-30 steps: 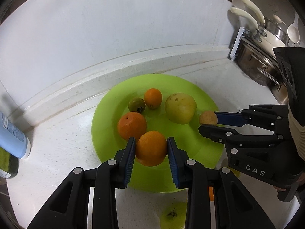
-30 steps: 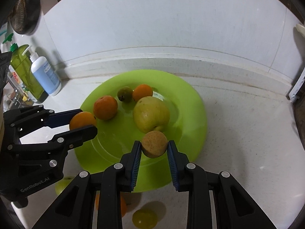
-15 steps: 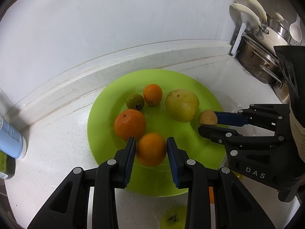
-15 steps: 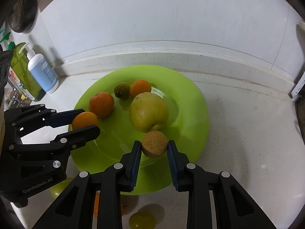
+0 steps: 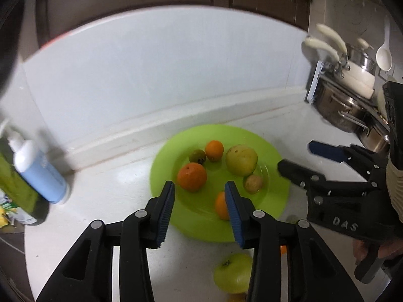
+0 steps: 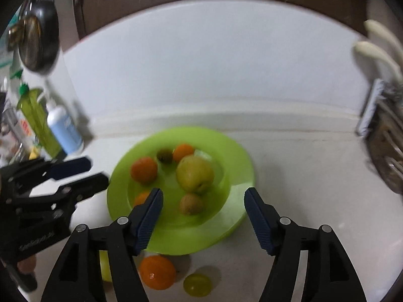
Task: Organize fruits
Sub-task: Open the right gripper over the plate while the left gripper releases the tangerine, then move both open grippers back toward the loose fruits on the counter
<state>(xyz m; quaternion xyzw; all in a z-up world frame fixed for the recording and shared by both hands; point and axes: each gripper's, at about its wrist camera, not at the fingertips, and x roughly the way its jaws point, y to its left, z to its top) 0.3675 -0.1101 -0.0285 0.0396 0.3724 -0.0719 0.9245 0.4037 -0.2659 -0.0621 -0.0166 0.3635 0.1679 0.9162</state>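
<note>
A lime-green plate (image 5: 274, 201) (image 6: 239, 176) sits on the white counter. It holds a green apple (image 5: 241, 159) (image 6: 194, 174), a small tan fruit (image 5: 253, 183) (image 6: 191, 203), three oranges (image 5: 192, 176) (image 5: 214, 150) (image 5: 220, 205) and a small dark-green fruit (image 5: 197, 156). My left gripper (image 5: 199, 209) is open and empty above the plate's near rim. My right gripper (image 6: 203, 217) is open wide and empty above the plate; it also shows in the left wrist view (image 5: 296, 159).
Off the plate near me lie an orange (image 6: 157, 271), a small yellow-green fruit (image 6: 197, 285) and a green apple (image 5: 233, 273). Soap bottles (image 5: 40, 171) stand at the left. Steel pots (image 5: 345, 110) stand at the right. A white wall is behind.
Both grippers have opened and let go: the orange and the tan fruit now lie on the plate. Both grippers have pulled back and up.
</note>
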